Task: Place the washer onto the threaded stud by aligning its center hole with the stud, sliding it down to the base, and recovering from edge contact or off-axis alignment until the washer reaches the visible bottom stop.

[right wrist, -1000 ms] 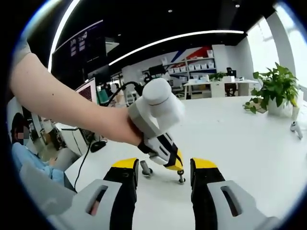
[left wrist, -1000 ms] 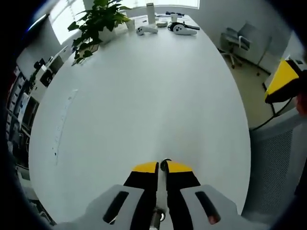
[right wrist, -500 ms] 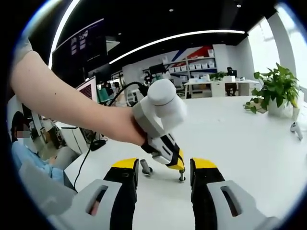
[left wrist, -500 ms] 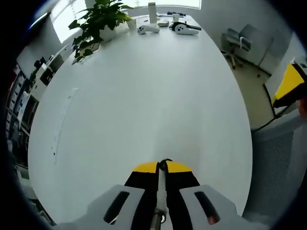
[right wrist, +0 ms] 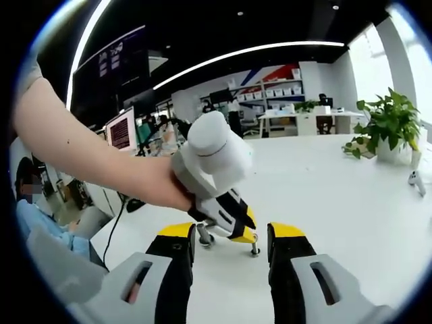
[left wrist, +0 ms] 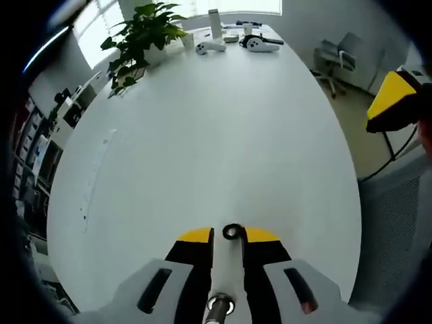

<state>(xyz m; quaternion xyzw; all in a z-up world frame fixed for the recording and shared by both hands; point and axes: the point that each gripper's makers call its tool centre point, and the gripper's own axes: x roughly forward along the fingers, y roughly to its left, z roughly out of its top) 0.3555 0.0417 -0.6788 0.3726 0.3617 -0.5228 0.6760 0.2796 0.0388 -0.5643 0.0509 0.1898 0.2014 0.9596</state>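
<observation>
White table (left wrist: 202,135) bears the left gripper (left wrist: 228,234) clamping a stud (left wrist: 229,270); right gripper (right wrist: 229,237) fingers wide.

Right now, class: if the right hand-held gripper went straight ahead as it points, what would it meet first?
Probably the left hand-held gripper, holding the threaded stud just beyond the open jaws; depth is uncertain.

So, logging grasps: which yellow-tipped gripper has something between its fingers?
The left gripper, shut on the silvery metal stud; the right gripper has its fingers apart, gripping nothing.
</observation>
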